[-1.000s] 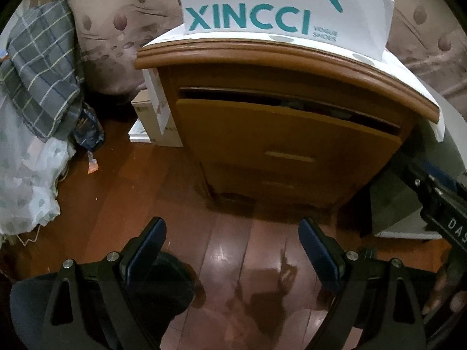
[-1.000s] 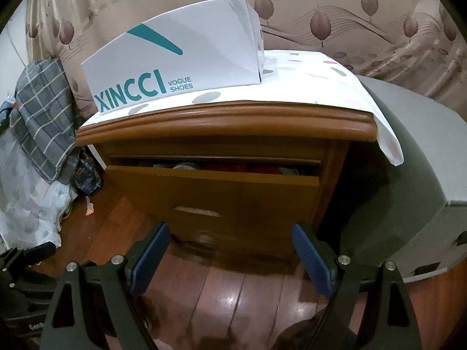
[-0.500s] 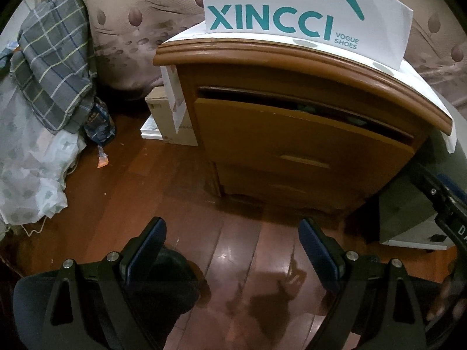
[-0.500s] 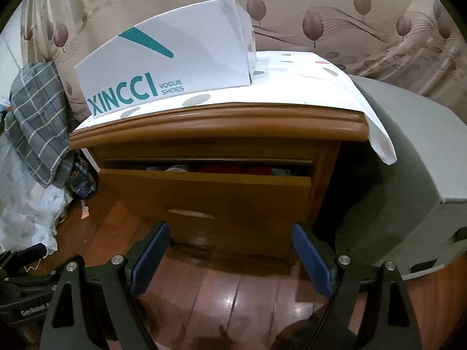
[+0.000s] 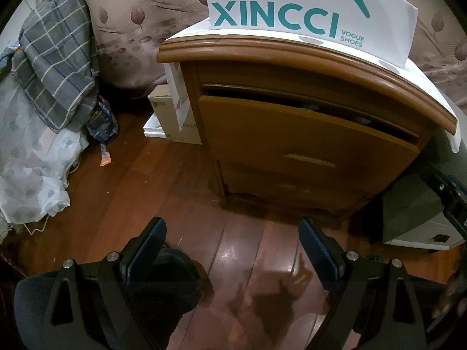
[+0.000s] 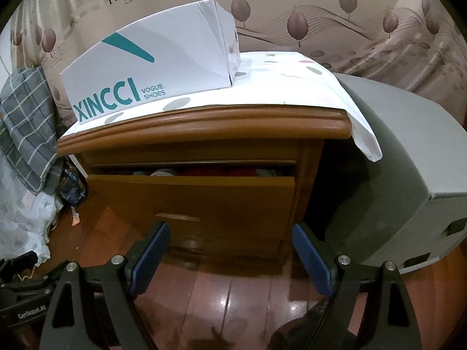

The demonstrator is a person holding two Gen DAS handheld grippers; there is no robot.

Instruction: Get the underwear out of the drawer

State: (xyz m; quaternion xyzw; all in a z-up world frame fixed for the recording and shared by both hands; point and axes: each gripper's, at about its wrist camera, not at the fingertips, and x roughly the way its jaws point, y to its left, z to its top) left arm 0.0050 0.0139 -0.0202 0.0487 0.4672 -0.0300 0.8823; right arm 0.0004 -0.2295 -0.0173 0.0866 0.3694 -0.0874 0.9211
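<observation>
A brown wooden nightstand (image 6: pixel 204 128) stands ahead of both grippers. Its top drawer (image 6: pixel 198 201) is pulled out a little; the same drawer front (image 5: pixel 306 143) shows in the left wrist view. Folded clothes (image 6: pixel 216 172), red and grey-blue, peek through the gap; which piece is underwear I cannot tell. My left gripper (image 5: pixel 232 243) hangs open above the floor, short of the drawer, with nothing between its blue pads. My right gripper (image 6: pixel 230 250) is open too, low in front of the drawer front, holding nothing.
A white XINCCI shoe box (image 6: pixel 151 75) sits on a white cloth on the nightstand. A grey appliance (image 6: pixel 408 180) stands to its right. Plaid fabric (image 5: pixel 58 70) and pale bedding (image 5: pixel 32 169) lie at left, cardboard boxes (image 5: pixel 172 116) beside the nightstand. The floor is glossy wood (image 5: pixel 239 262).
Both views have drifted slightly: the nightstand sits further right in the left wrist view and a touch lower in the right wrist view. The drawer gap and both grippers' openings look unchanged.
</observation>
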